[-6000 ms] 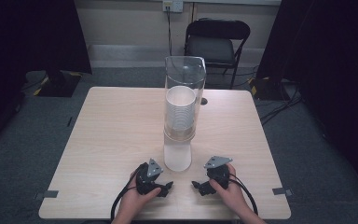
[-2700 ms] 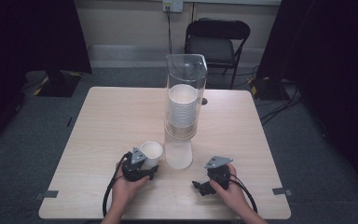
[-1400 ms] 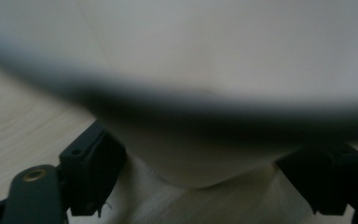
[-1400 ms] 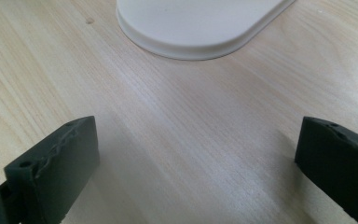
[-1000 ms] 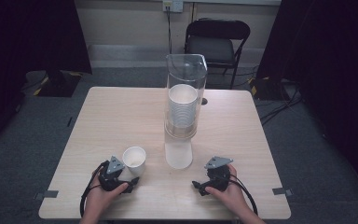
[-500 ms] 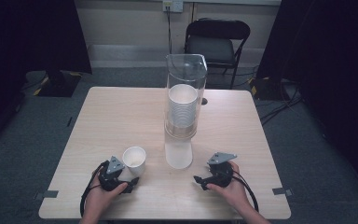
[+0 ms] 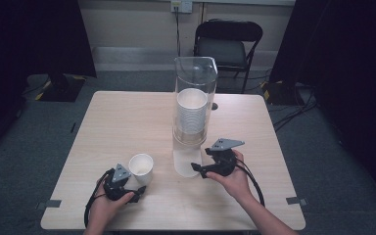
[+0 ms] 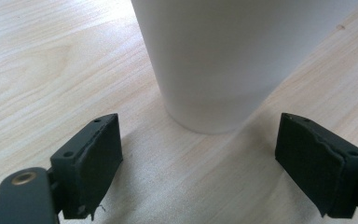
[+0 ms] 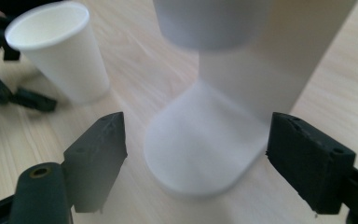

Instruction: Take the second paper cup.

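Observation:
A single white paper cup (image 7: 141, 169) stands upright on the table, left of the dispenser. My left gripper (image 7: 138, 190) sits just behind it. In the left gripper view its jaws are open, and the cup (image 8: 223, 60) stands just beyond the fingertips (image 8: 95, 161), apart from them. The cup dispenser is a clear tube (image 7: 196, 73) holding a stack of white cups (image 7: 192, 115) on a white base (image 7: 185, 161). My right gripper (image 7: 197, 169) is open at the base's right side. In the right gripper view the white base (image 9: 200, 154) lies ahead between the spread jaws.
The wooden table (image 7: 122, 117) is bare at the back left. A black folding chair (image 7: 227, 44) stands behind the table's far edge. The loose cup (image 9: 58, 56) and the other gripper (image 9: 0, 86) show at the left of the right gripper view.
The left gripper carried a cup from the dispenser to the table's front left, and the cup now stands there. In the last half second the right gripper moved forward to the dispenser's base.

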Available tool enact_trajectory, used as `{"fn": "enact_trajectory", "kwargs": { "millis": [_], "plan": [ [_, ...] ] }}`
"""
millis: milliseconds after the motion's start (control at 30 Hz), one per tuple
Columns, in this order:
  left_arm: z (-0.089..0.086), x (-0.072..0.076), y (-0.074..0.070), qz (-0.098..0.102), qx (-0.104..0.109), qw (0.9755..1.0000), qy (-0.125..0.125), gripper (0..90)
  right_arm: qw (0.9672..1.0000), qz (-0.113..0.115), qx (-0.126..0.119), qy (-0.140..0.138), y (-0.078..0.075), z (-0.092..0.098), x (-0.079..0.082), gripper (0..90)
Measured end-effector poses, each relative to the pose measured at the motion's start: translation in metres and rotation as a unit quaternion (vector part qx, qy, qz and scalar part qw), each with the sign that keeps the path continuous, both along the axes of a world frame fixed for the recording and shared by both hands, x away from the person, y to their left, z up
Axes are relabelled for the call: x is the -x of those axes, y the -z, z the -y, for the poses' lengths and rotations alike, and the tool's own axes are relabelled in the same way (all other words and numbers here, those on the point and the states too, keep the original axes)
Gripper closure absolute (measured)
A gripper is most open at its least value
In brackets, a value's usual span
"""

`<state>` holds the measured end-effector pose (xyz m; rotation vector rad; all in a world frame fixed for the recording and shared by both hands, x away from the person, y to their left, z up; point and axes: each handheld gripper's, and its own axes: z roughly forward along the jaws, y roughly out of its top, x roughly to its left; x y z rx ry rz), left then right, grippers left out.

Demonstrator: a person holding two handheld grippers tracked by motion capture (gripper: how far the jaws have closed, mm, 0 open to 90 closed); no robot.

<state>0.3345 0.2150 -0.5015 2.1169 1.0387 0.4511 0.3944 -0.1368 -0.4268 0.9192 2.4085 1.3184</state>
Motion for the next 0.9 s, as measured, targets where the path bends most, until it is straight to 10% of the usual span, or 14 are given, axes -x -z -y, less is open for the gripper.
{"fn": "enact_trajectory", "kwargs": {
  "millis": [900],
  "plan": [
    [0.0,0.0,0.0,0.0,0.0,1.0,0.0,14.2,0.9937,0.086,-0.064,0.032,-0.016,-0.035,-0.026,29.3]
  ]
}}
